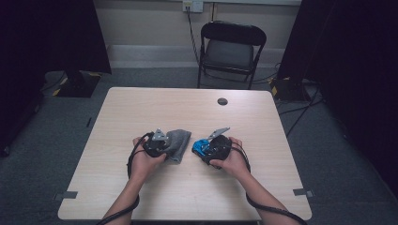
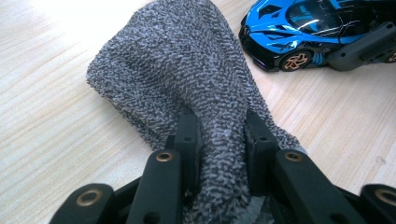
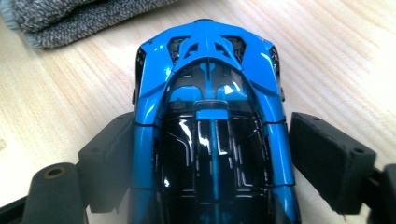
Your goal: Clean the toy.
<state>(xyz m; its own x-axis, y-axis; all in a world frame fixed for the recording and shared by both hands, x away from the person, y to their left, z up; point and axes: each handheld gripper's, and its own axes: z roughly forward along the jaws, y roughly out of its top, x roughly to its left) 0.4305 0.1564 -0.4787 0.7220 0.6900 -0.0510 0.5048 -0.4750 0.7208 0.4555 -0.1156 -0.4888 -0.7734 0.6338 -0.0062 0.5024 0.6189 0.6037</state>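
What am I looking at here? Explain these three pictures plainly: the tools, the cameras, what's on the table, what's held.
A person sits at a table with a hand-held two-jaw gripper in each hand. One camera looks down from above; one more rides on each gripper, looking along its black jaws. On the table lie a grey cloth and a blue toy car. The left gripper is pinched shut on the cloth. The right gripper straddles the car; one jaw stands clear of it, so the car looks released.

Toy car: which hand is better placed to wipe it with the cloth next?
Left, probably. The left gripper is already shut on the grey cloth, which lies right beside the blue toy car. The right gripper straddles the car with a gap at one jaw, so it could steady it.
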